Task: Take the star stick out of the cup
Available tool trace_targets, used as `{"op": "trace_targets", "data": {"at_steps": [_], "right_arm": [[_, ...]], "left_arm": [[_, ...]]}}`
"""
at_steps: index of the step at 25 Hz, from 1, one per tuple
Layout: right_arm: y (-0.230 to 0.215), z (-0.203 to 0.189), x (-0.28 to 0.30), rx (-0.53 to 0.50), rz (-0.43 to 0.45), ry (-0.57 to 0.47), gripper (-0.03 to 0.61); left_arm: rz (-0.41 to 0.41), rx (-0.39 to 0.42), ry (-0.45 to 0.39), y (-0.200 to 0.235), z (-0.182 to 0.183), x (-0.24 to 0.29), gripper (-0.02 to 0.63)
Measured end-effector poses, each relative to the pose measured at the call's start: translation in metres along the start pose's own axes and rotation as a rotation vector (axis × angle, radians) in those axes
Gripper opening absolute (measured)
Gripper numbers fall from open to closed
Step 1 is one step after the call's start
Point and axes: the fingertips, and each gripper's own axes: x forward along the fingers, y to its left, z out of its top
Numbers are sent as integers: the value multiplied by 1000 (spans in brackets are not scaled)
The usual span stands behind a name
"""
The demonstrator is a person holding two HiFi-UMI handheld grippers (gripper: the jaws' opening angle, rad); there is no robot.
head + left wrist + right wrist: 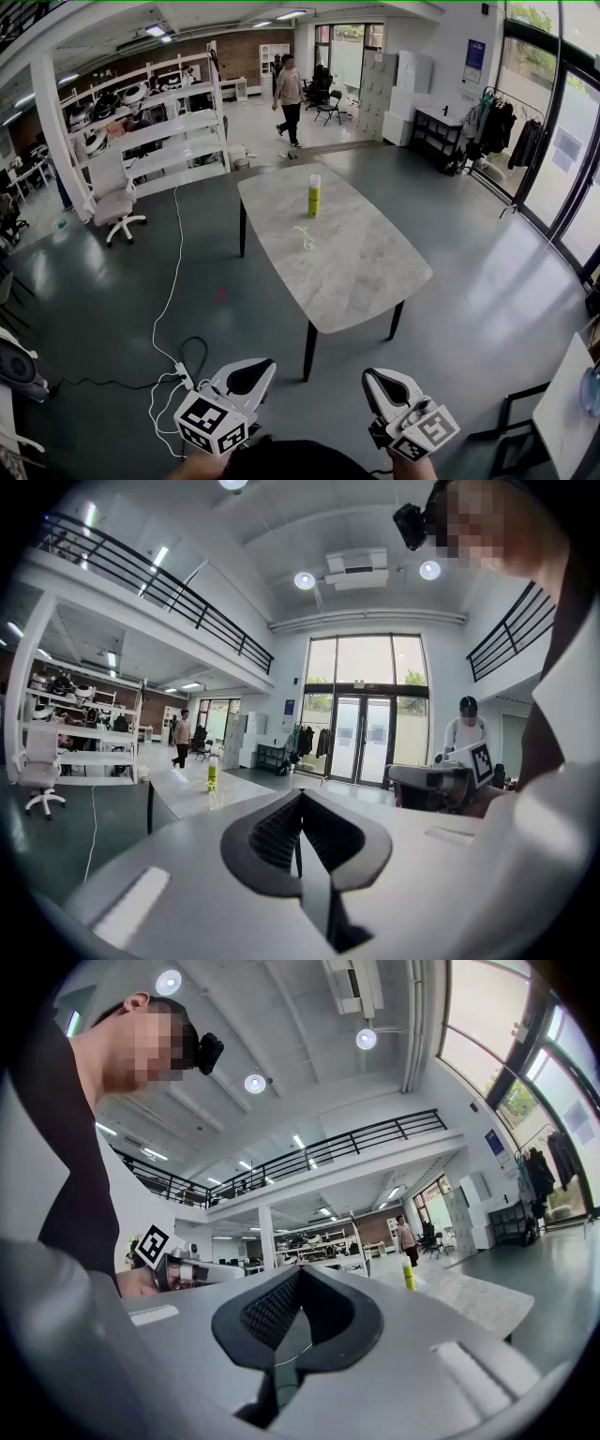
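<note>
A tall yellow-green cup (314, 196) stands upright near the far end of the grey marble table (361, 272). It is also visible far off in the left gripper view (213, 773) and the right gripper view (408, 1274). A small pale yellowish thing (305, 234) lies on the table just in front of the cup; it is too small to make out. My left gripper (251, 375) and right gripper (380, 384) are held low near my body, well short of the table. Both are shut with nothing between their jaws (300, 832) (298, 1312).
A person (289, 98) walks at the far end of the hall. White shelves (159, 131) and an office chair (117, 202) stand at the left. A white cable (169, 291) runs across the floor. A clothes rack (502, 127) stands at the right.
</note>
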Motion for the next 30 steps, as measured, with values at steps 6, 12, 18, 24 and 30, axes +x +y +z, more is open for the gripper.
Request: {"op": "trace_targets", "data": {"at_steps": [6,12,18,24,30], "right_arm": [[-2,-4,-16,3,17,12,12],[-1,-9,-34,58,56,26,14],[-9,-17,-26,80,62,37,15],[-28,-29,-3,63,37,64,24],[-57,-34,43,48,16,79,77]], "left_arm": [[7,5,-5,-17,-2,1,2],[22,-5,-4,-33,-8,-3,2],[39,-11,7,-21,-12,2,2],[5,-10,5,-1,-12,30,2],[-25,-18,5,41,-8,70,2]]}}
